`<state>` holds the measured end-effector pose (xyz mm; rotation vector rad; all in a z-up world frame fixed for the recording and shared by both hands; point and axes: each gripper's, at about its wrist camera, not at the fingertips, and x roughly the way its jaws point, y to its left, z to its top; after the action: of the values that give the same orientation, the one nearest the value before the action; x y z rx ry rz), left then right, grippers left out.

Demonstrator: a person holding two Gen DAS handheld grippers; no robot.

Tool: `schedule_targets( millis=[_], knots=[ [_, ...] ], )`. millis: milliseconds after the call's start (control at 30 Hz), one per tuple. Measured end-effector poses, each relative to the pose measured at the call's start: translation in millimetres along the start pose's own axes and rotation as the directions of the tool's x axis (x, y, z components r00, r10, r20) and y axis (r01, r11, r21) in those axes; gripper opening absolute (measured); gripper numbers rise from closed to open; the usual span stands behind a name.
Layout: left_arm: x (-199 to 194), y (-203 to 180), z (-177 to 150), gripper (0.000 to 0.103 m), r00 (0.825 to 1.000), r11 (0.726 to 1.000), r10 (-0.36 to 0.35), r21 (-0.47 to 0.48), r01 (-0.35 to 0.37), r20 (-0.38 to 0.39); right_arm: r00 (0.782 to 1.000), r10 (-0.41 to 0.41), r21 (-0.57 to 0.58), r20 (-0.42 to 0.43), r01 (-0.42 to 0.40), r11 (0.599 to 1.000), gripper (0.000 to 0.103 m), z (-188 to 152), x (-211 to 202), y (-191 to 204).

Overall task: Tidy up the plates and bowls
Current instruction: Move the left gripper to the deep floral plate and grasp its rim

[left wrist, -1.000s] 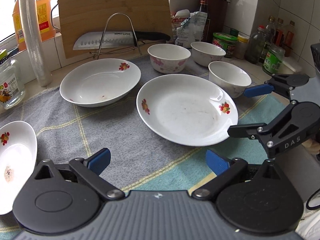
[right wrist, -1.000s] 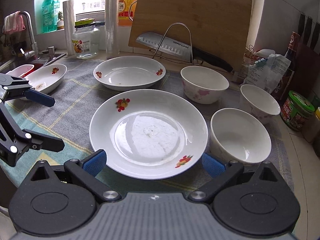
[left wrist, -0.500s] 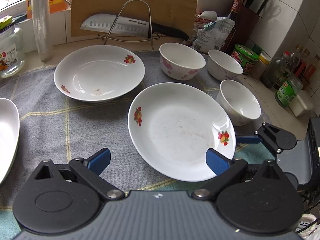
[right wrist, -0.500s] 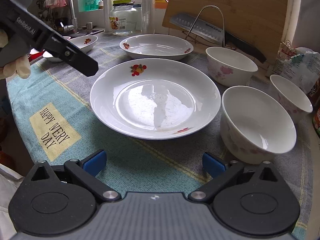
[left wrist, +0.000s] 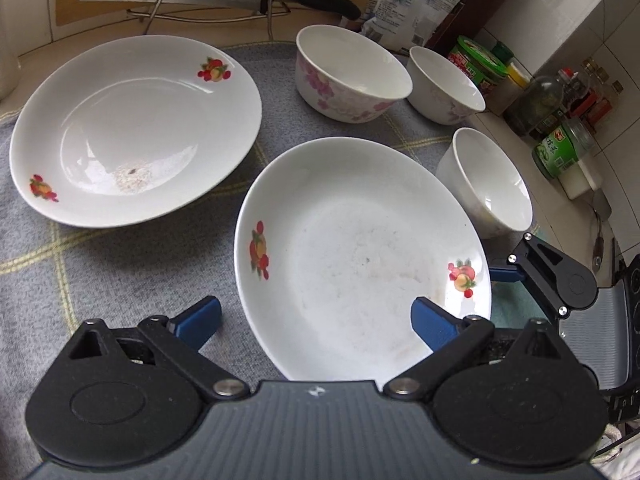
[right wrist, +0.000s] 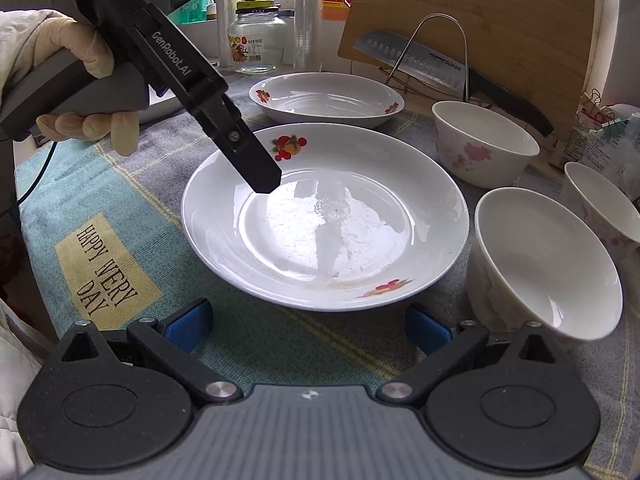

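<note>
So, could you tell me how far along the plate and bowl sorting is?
Nothing is stacked yet: two plates, near and far, and three bowls sit apart on the cloth. In hand: the open left tool is over the near plate's rim; the right tool is open. All stacking is left.

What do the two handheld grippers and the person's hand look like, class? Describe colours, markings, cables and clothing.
Each gripper, left gripper and right gripper, has black linkages, blue finger pads and a grey ribbed body. The left one carries white "DAS" and "GenRobot.AI" lettering and a dark cable. The gloved hand has a cream sleeve.
</note>
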<state>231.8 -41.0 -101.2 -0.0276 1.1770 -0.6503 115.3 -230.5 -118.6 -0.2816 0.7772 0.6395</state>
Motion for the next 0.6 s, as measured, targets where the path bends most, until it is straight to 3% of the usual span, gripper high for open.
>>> schedule_targets(
  millis=[233, 600],
  knots=[
    [14.6, -0.6, 26.7, 0.101, 0.997, 0.996, -0.054, 0.071, 0.058, -0.060, 1.000, -0.014, 0.013, 0.018, 0.013, 1.000, 0.103, -3.0, -1.2, 2.3],
    [26.5, -3.6, 47.4, 0.102, 0.993, 0.991, -0.056, 0.116, 0.069, -0.107, 0.998, -0.045, 0.043, 0.053, 0.042, 0.998, 0.103, -4.1, 2.5, 3.9]
  ],
)
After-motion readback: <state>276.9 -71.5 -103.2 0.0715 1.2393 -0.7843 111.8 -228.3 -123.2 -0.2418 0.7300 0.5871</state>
